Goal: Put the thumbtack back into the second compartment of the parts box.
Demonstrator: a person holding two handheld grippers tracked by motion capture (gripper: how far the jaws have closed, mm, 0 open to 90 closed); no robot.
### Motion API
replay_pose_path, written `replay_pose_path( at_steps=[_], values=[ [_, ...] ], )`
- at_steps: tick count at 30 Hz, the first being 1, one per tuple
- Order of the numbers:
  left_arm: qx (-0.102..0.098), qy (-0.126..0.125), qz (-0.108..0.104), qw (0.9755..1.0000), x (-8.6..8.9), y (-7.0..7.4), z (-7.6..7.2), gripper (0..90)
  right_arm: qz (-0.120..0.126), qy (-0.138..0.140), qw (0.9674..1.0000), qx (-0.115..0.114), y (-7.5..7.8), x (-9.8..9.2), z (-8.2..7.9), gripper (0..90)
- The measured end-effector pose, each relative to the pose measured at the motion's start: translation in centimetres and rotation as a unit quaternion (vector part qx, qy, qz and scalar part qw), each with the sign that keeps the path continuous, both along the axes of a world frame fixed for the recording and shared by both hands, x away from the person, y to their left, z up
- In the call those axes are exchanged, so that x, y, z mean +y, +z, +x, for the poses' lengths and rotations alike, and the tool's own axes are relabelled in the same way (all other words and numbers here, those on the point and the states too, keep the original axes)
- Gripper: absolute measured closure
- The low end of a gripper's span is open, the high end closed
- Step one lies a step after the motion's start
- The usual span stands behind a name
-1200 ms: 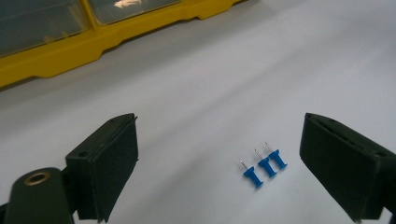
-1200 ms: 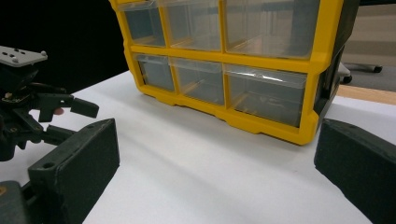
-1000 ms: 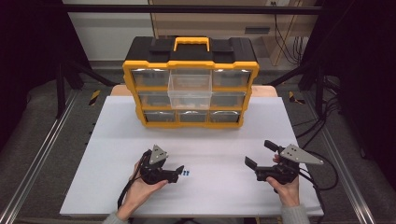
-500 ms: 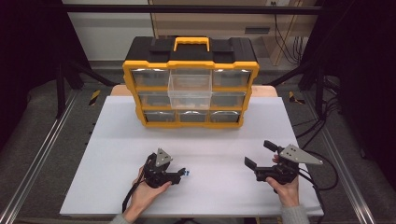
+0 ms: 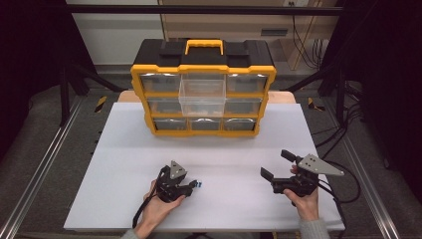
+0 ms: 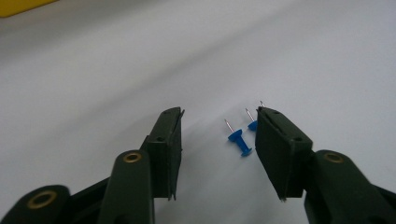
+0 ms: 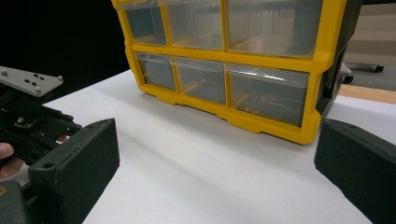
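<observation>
Two blue pushpins (image 6: 242,140) lie on the white table (image 5: 119,164), well in front of the yellow organizer (image 5: 203,94), on its left-hand side as the high view shows it. One pin lies free on the board, with its needle pointing away from the camera in the left gripper view. The second pin is partly hidden behind the jaw on the right of that view, so I cannot tell if it touches the jaw.

The left gripper (image 6: 219,135) is low over these pins. Its jaws have just been closing, but a gap remains between them and the pads do not press on any pin; the pins sit in this gap, close to the jaw on the right of that view.

The right gripper (image 5: 279,164) is also in front of the organizer, on its right-hand side, well apart from the pins. Its jaws stand wide apart and nothing is between them.

One clear drawer (image 5: 202,92) in the middle column of the organizer is pulled out toward the person. Bare table surface lies between the organizer and both grippers. A hand (image 5: 157,209) holds the left gripper from behind.
</observation>
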State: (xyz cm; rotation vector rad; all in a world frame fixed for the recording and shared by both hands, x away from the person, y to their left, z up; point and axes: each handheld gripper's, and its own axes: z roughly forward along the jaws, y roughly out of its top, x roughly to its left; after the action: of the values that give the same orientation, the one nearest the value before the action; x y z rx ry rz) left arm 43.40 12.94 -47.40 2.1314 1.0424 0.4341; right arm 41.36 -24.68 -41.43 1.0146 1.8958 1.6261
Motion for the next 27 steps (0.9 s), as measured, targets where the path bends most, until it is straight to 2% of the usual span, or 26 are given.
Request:
replay_pose_path(
  at_steps=[3, 13, 27],
  values=[
    [0.003, 0.0, -0.002, 1.0, -0.04, -0.05, -0.06, 55.9, 0.0, 0.0, 1.0, -0.001, 0.01, -0.01, 0.0, 0.7],
    [0.004, -0.009, 0.011, 0.9999, -0.53, -0.11, -0.36, 64.1, -0.001, 0.0, 1.0, -0.001, 0.05, -0.07, -0.02, 0.8],
    [0.004, -0.002, 0.008, 1.0, -0.73, -0.15, -0.37, 71.6, -0.002, -0.003, 1.0, -0.001, 0.08, -0.09, -0.03, 0.7]
  ],
)
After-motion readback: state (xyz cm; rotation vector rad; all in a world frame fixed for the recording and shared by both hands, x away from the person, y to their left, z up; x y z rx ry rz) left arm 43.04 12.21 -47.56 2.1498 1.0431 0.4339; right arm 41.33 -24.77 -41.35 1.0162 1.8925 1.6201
